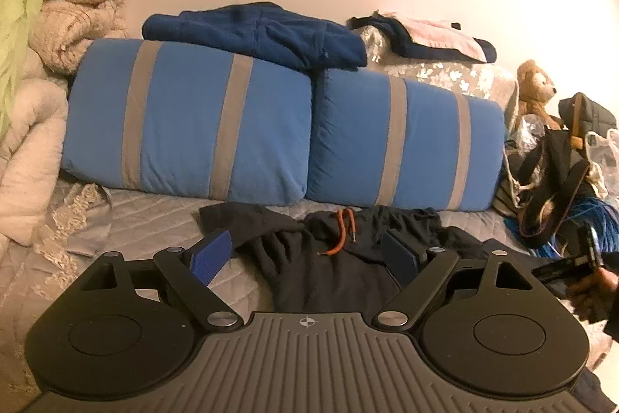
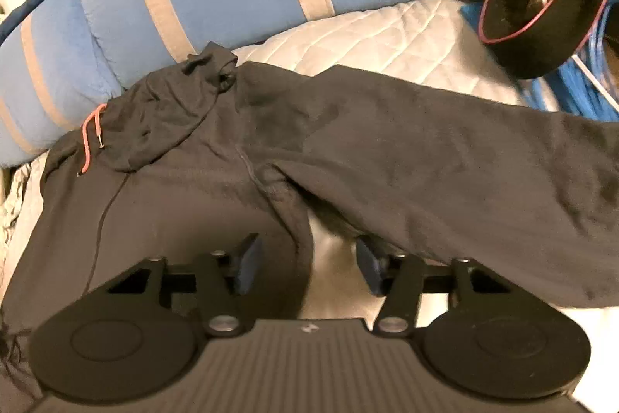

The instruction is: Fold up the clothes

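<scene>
Quilted bed (image 1: 154,219) bears black hoodie (image 2: 348,142), blue pillows (image 1: 193,119).

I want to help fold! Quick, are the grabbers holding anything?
Left gripper: open, holding nothing, above the black hoodie.
Right gripper: open, holding nothing.

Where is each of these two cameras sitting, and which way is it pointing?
Left wrist: rides on the left gripper, low over the bed, facing the blue pillows and wall; its open fingers and a hand at the right edge show.
Right wrist: rides on the right gripper, tilted down at the black hoodie; only its open fingers show.
Shared: the hoodie with its orange drawstring, the pillows and the quilted bedspread.
</scene>
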### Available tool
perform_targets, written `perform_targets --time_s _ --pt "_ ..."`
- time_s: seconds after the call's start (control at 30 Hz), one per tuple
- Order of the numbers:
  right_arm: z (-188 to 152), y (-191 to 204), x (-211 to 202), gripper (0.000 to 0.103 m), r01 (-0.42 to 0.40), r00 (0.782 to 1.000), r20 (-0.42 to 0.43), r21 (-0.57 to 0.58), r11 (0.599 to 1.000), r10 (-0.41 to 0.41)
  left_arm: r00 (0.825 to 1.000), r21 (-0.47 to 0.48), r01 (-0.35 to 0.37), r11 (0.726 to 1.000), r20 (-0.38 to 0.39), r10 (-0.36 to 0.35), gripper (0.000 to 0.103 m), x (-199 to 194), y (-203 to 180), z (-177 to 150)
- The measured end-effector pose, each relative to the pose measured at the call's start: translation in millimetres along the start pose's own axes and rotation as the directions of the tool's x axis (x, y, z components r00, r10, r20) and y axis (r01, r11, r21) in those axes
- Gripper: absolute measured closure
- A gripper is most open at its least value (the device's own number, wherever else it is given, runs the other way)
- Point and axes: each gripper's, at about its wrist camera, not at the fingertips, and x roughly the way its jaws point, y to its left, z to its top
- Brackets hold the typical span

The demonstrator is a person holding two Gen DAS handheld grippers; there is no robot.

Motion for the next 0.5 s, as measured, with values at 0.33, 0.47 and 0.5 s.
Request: perform_targets --time_s 0.33,0.47,0.5 --pt "1 -16 -3 0.099 -0.008 0.999 -0.037 0.014 1.0 0.008 0.999 -0.051 -0.023 0.998 -0.025 0.021 0.018 10 17 -8" --pt "0 -10 -3 0.098 0.02 0.998 -0.064 -0.017 1.0 -0.021 0.999 -0.079 -0.024 0.997 -0.041 0.021 0.017 13 25 -12" --pt "1 -5 -4 0.091 0.041 0.996 -0.073 -0.041 0.998 -0.044 0.999 -0.076 -0.023 0.997 -0.044 0.019 0.017 14 26 -13"
